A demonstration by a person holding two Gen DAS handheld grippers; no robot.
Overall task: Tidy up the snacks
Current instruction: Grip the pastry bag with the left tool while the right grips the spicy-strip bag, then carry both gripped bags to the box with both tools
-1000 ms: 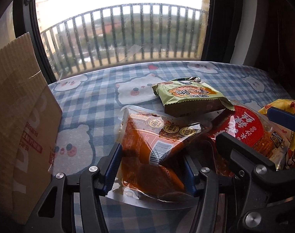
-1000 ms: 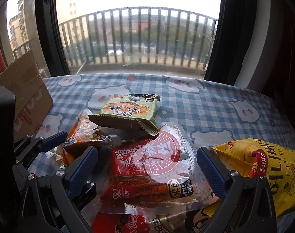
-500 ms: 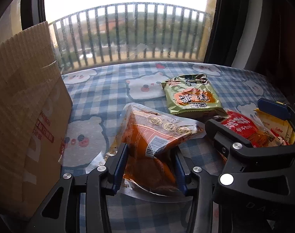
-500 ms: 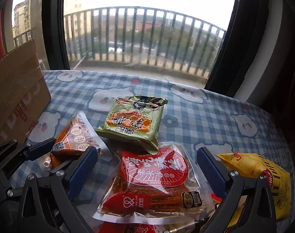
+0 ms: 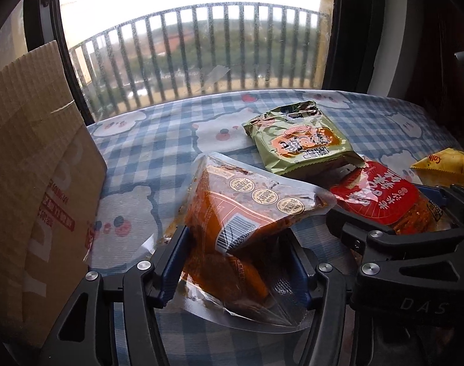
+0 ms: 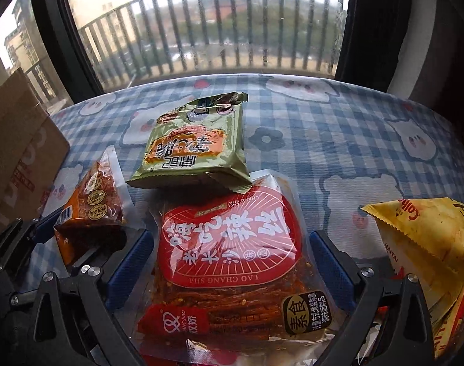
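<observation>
tablecloth [image 6: 338, 140]: blue check with bears, under and ahead of the grippers
window railing [image 5: 201, 48]: way out front, past the table edge

The cardboard box [image 5: 33, 183] runs off the left edge in both wrist views, so its opening is out of sight. The yellow chip bag [image 6: 430, 262] is cut by the right edge, its lettering only partly legible. The red spicy-strip packet [image 6: 232, 262] continues below the frame, its far edge tucked under the green snack packet [image 6: 198, 146].
</observation>
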